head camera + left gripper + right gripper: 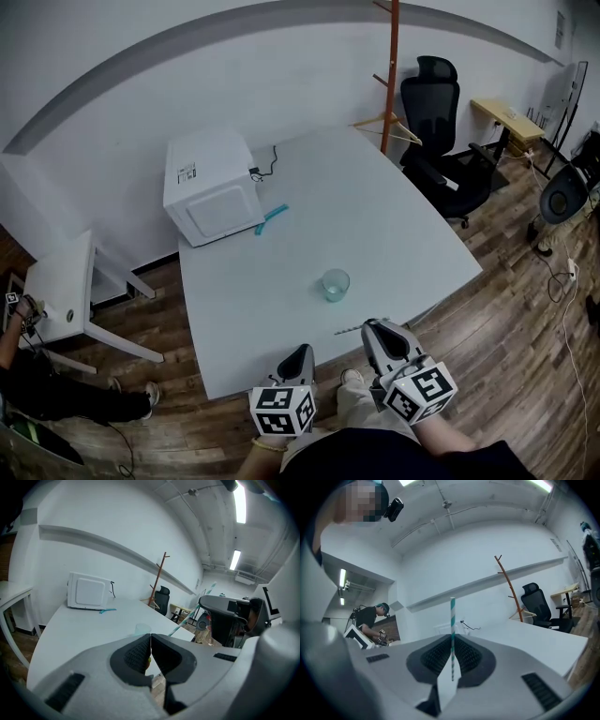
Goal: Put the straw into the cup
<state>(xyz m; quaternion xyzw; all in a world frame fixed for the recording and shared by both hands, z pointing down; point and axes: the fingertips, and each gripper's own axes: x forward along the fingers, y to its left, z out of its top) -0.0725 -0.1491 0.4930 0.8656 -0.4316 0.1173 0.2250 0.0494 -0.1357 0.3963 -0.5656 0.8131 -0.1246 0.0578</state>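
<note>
A clear, teal-tinted cup (pixel 335 284) stands upright on the white table (pixel 375 206), near its front edge. My right gripper (pixel 368 323) hovers just in front of the cup, to its right, shut on a thin teal-and-white striped straw (pixel 347 329) that sticks out to the left. In the right gripper view the straw (pixel 452 616) rises between the shut jaws of that gripper (pixel 452 641). My left gripper (pixel 302 349) sits at the table's front edge, left of the right one. Its jaws (pixel 150 637) meet with nothing held. From there the cup (pixel 143 629) and straw (pixel 183 623) lie ahead.
A white microwave (pixel 208 186) stands at the table's back left with a teal object (pixel 270 218) beside it. A wooden coat stand (pixel 389 75) and a black office chair (pixel 441 131) are behind the table. A small white table (pixel 61 291) and a seated person (pixel 37 375) are at the left.
</note>
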